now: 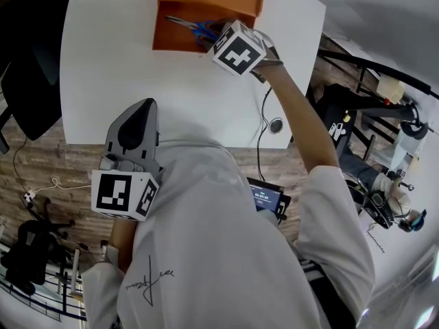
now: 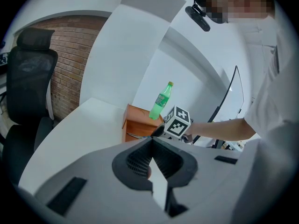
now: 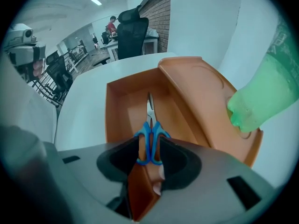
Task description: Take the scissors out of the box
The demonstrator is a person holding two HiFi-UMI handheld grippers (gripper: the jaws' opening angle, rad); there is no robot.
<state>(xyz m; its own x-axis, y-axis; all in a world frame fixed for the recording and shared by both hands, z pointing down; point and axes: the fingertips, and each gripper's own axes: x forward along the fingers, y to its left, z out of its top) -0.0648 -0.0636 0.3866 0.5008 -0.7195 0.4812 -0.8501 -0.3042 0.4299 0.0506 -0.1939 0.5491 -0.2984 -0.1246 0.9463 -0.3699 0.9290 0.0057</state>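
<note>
Right gripper (image 3: 150,147) jaws apart astride scissors (image 3: 149,121) handles, low in orange box (image 3: 113,115), walls near

**Access to the box: open above, hemmed at the sides**

We find the box (image 3: 117,106) open on top. Its left wall and a raised panel (image 3: 201,92) on the right flank the scissors (image 3: 149,134), whose handles sit between the parted jaws of the right gripper (image 3: 149,155). A green bottle (image 3: 264,92) stands on that panel, just beside the approach. The table (image 1: 171,94) before the box is bare, and the left gripper (image 1: 145,108) hangs well apart.
</note>
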